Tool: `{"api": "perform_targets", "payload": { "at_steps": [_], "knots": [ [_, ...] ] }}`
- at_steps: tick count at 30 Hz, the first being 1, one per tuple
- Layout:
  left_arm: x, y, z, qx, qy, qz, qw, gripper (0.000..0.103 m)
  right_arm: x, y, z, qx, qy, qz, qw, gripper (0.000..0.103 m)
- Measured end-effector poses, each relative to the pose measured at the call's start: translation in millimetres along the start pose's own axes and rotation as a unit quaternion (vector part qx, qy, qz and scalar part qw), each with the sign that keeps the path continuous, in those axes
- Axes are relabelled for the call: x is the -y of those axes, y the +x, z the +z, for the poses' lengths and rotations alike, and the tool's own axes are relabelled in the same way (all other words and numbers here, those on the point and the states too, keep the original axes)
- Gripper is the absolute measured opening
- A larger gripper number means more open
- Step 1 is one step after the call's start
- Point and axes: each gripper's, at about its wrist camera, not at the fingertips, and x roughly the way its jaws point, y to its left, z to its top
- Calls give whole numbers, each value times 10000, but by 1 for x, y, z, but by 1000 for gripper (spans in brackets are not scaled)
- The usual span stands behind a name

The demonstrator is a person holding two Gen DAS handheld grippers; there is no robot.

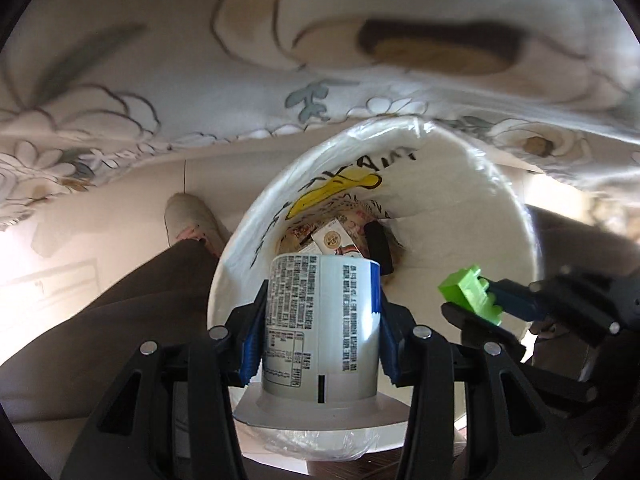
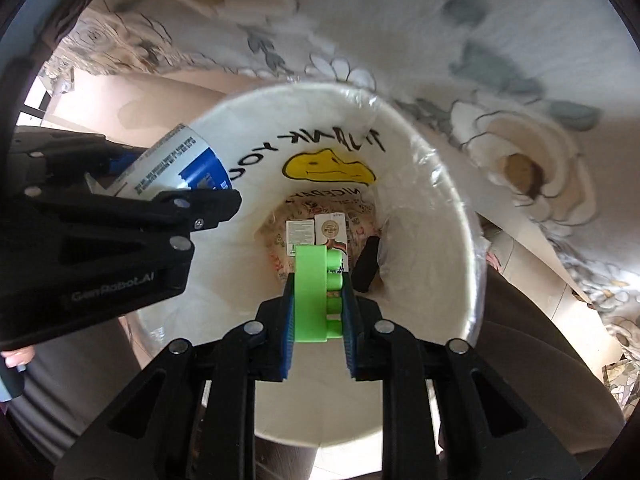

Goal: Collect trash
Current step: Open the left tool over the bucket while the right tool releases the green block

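You've got both over the bin (image 2: 440,184): L gripper (image 1: 320,312) fingers pinching the light, crushable cup (image 1: 320,320) mid-wall, so go gentle, R gripper (image 2: 318,304) fingers pinching the stiff green block (image 2: 312,296) by its flat faces.

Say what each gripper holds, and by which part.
Left gripper: a white and blue cup, pads on opposite sides of its wall. Right gripper: a green toy brick, pinched across its flat faces.
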Motion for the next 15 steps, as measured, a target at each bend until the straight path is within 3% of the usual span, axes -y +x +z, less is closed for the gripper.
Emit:
{"api": "perform_targets", "payload": {
  "at_steps": [9, 12, 15],
  "knots": [
    [-1, 6, 1, -199, -78, -176, 9996, 51, -4, 13, -3, -41, -214, -448, 9988, 22],
    [1, 10, 3, -261, -89, -151, 9995, 56, -2, 17, -5, -97, -232, -517, 9983, 33],
    [2, 14, 2, -264, -64, -117, 9996, 57, -4, 19, -5, -50, -260, -524, 9983, 34]
  ]
}}
